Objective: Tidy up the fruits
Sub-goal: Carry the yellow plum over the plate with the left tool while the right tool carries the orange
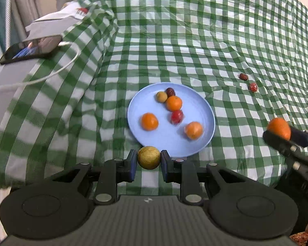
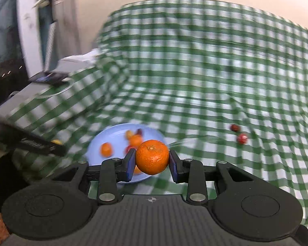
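My left gripper (image 1: 148, 157) is shut on a small yellow-green round fruit (image 1: 148, 157), held just short of the near rim of a light blue plate (image 1: 203, 110). On the plate lie three oranges, a red fruit (image 1: 176, 116), a small tan fruit (image 1: 161, 96) and a dark red date (image 1: 170, 91). My right gripper (image 2: 152, 157) is shut on an orange (image 2: 152, 157), above the plate's near right rim (image 2: 96, 141). That same gripper and orange (image 1: 279, 128) show at the right of the left wrist view. A date (image 1: 243, 76) and a red fruit (image 1: 253, 87) lie loose on the cloth.
A green and white checked cloth (image 1: 195, 41) covers the table. A phone (image 1: 30, 49) with a white cable (image 1: 57, 71) rests on a raised box at the left, beside white papers (image 1: 55, 20). The right wrist view is blurred.
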A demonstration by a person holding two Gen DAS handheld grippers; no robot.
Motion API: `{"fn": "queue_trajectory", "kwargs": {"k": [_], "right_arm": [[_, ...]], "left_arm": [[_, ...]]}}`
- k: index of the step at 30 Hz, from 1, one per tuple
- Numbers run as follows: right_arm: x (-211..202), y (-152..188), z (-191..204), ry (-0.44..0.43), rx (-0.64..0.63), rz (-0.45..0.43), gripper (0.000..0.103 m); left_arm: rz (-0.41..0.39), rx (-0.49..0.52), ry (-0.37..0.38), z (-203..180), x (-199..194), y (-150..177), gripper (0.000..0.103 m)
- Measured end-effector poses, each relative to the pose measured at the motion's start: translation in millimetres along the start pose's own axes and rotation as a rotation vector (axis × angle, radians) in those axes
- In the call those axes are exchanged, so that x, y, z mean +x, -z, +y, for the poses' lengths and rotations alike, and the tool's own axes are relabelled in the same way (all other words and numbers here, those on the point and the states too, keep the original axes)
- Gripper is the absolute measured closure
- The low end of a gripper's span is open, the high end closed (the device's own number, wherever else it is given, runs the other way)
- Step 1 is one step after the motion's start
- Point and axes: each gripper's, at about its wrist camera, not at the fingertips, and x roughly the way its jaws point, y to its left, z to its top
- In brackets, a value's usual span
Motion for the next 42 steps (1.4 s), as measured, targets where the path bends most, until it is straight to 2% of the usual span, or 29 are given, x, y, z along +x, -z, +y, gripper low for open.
{"fn": "queue_trajectory", "kwargs": {"k": [5, 19, 42], "right_arm": [[-16.7, -4.8, 25.8, -0.021, -0.051, 0.0, 0.067], [-26.9, -0.2, 31.1, -0.007, -0.069, 0.004, 0.067], [-14.8, 2.2, 29.7, -0.025, -0.079, 0.051, 0.067]], "left_arm": [[-0.004, -0.028, -0.018, 7.5, -8.7, 12.3, 0.076], [-0.034, -0.028, -0.008, 8.0, -18.1, 19.0, 0.076], [0.005, -0.021, -0.013, 7.9, -4.8, 18.5, 0.076]]}}
